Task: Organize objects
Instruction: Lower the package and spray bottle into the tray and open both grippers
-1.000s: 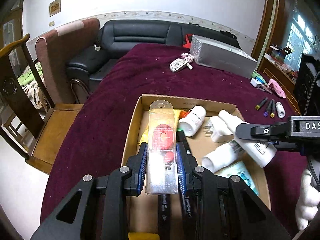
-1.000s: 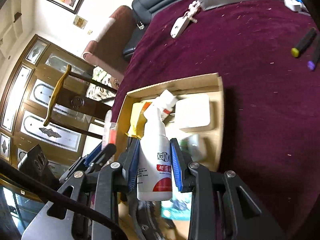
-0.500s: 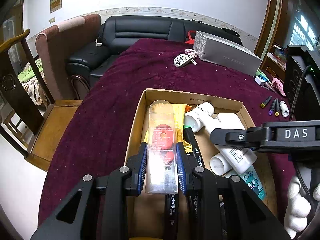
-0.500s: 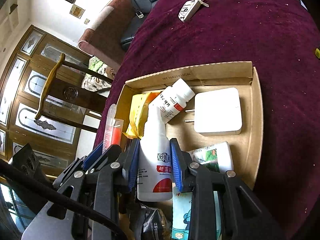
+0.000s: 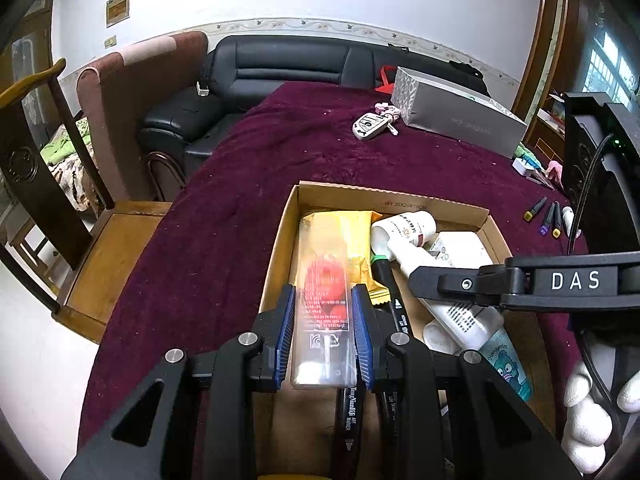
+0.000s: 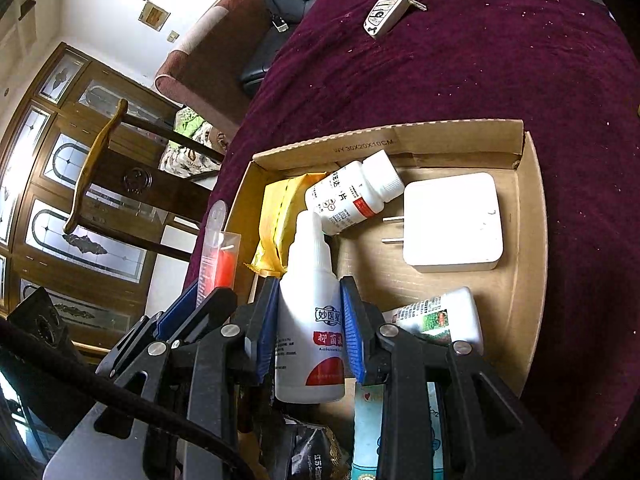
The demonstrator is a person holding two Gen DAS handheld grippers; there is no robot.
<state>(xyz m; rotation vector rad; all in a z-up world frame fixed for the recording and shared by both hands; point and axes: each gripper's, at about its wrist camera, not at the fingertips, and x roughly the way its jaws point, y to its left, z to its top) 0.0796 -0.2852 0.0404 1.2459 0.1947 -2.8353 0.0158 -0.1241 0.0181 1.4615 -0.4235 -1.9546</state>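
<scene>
While both hands hold things over the cardboard box (image 5: pixel 460 209):
Left hand-held gripper (image 5: pixel 323 334): squeezes a clear case (image 5: pixel 323 300) with red inside, above the box's left side.
Right hand-held gripper (image 6: pixel 310 334): squeezes a white squeeze bottle (image 6: pixel 310 320), above the box's near middle.
Box: sits on the purple tabletop (image 5: pixel 240 216).
Inside box: pill bottle (image 6: pixel 354 192), white charger (image 6: pixel 452 222).

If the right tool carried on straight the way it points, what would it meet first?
Probably the white pill bottle: the nozzle of the spray bottle held in the right tool nearly touches it already, though depth is unclear.
</scene>
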